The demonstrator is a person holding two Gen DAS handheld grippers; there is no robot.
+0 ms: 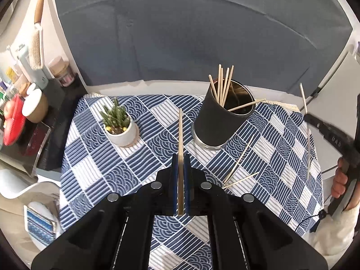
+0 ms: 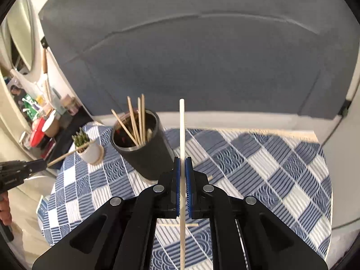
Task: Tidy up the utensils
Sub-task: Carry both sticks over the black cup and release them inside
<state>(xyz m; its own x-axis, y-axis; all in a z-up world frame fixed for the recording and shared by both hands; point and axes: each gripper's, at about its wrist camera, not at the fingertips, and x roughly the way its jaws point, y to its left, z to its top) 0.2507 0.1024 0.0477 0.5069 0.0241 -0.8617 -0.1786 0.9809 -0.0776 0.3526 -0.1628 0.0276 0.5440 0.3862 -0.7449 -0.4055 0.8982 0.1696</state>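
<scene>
While clamped on thin wooden chopsticks (image 1: 180, 135) (image 2: 182, 130), left gripper (image 1: 180, 164) and right gripper (image 2: 182, 166) fingers pressed together, above blue patterned tablecloth (image 1: 94, 164); ahead, dark cylindrical metal holder (image 1: 219, 121) with more sticks.

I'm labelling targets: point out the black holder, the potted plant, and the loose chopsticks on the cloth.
black holder (image 1: 213, 123), left wrist view, outer wall.
potted plant (image 1: 122, 132), left wrist view, white pot.
loose chopsticks (image 1: 239, 162), left wrist view, mid-shaft.
</scene>
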